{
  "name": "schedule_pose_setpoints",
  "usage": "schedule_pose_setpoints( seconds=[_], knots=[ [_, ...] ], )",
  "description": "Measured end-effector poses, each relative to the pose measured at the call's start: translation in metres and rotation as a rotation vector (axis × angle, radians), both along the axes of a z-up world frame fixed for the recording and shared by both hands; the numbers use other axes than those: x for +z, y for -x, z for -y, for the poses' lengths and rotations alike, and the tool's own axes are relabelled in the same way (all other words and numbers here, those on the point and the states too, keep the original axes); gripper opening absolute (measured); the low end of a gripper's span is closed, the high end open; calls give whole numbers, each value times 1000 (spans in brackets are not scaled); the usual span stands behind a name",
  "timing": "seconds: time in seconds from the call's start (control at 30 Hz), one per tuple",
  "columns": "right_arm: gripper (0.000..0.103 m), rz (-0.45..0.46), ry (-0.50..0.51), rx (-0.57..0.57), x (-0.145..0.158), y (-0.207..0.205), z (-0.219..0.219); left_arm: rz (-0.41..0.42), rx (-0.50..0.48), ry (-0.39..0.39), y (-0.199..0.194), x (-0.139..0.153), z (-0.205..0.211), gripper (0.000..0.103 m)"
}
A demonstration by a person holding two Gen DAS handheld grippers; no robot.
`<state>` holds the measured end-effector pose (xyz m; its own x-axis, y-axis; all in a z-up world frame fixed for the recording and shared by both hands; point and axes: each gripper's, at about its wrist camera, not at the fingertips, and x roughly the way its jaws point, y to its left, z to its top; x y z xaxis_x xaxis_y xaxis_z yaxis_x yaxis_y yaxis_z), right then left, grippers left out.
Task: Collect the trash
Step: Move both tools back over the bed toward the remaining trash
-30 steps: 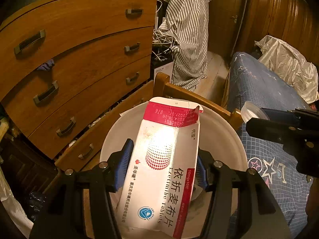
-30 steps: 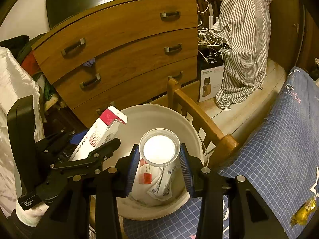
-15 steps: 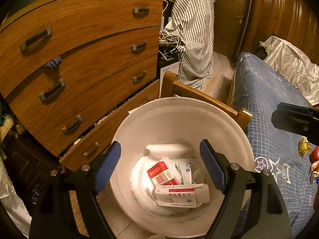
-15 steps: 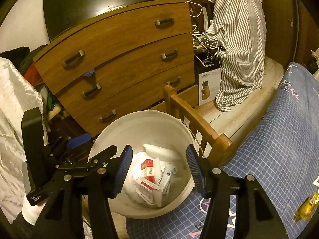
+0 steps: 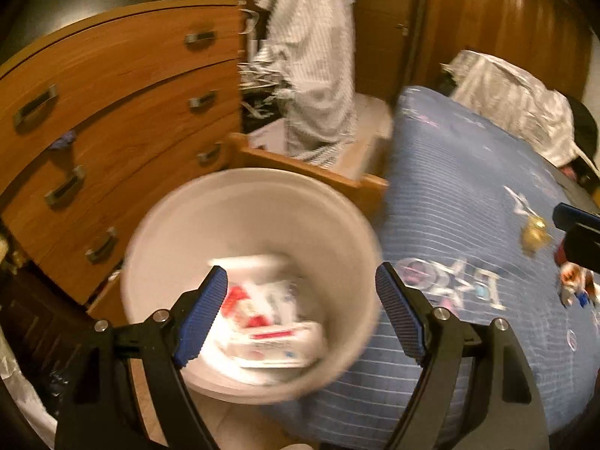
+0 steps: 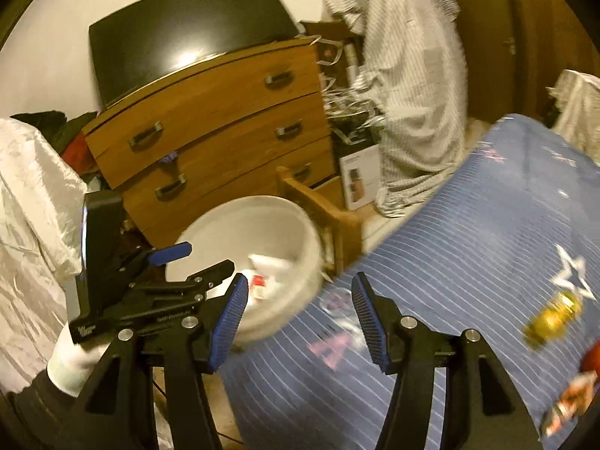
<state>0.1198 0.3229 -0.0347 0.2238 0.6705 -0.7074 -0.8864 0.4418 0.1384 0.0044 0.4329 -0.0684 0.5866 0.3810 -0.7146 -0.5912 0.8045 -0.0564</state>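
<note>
Both tongs empty: left tongs [image 5: 302,313] spread over bin [image 5: 168,225], right tongs [image 6: 300,317] opening. Gold wrapper [image 6: 553,313] is seen on bed [image 6: 468,225], right of the right tongs, nearer them.

Wooden dresser [image 5: 123,120] beside striped shirt [image 5: 318,75], dark screen [image 6: 187,45] above

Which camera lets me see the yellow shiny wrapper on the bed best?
The right wrist view. There the gold wrapper lies large on the blue bedspread with nothing covering it, though motion blurs it. In the left wrist view it is smaller and blurred, far off by the right edge, just beside the other gripper's dark tip.
</note>
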Motion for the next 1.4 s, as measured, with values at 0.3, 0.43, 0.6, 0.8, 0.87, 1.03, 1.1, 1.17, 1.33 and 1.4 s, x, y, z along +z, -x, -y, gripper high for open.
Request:
schedule_pose_setpoints(
  seconds=[0.3,0.43,0.6,0.8,0.87,1.03,1.1,1.17,1.33,1.4],
  knots=[
    [64,49,6,-222,-19,-22,189,-22,-262,34,-70,-27,120,78],
    [64,40,45,-331,-45,-35,269,-68,-383,45,-96,-52,177,78],
    [64,22,96,-468,-77,-49,361,-124,-533,35,-124,-80,245,78],
    [65,-15,99,-567,-96,-59,426,-170,-613,-32,-153,-96,293,80],
    [67,-34,85,-592,-102,-62,445,-174,-648,-64,-164,-96,304,81],
    [69,-66,45,-618,-112,-68,470,-157,-727,-164,-195,-86,331,81],
    [69,-79,28,-624,-114,-71,476,-131,-762,-204,-208,-78,345,82],
    [69,-88,19,-625,-117,-75,481,-119,-786,-231,-218,-72,354,82],
    [69,-103,4,-624,-118,-84,486,-172,-829,-328,-251,-79,383,83],
    [69,-102,-1,-624,-117,-84,487,-211,-847,-385,-260,-88,392,83]
  ],
)
